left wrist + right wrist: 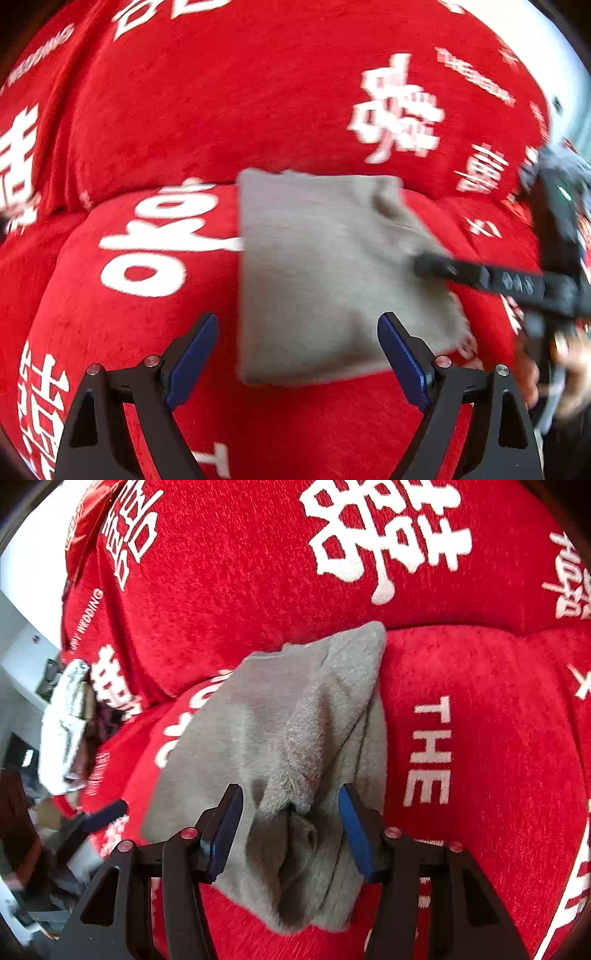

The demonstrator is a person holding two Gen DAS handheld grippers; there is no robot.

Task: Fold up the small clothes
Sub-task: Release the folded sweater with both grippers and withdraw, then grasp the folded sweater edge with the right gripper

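A small grey cloth point(325, 273) lies folded on a red sofa seat cushion; it also shows in the right wrist view point(280, 731), bunched with a raised fold. My left gripper point(298, 332) is open just in front of the cloth's near edge, its jaws apart on either side of it. My right gripper point(290, 805) is open with its jaws straddling the raised fold, not pinching it. The right gripper also shows in the left wrist view point(436, 266), a finger resting at the cloth's right edge.
The red sofa point(221, 110) has white printed characters, with a back cushion point(258, 572) right behind the cloth. A white crumpled item point(62, 731) and clutter lie off the sofa's left end. A white wall point(554, 62) shows at far right.
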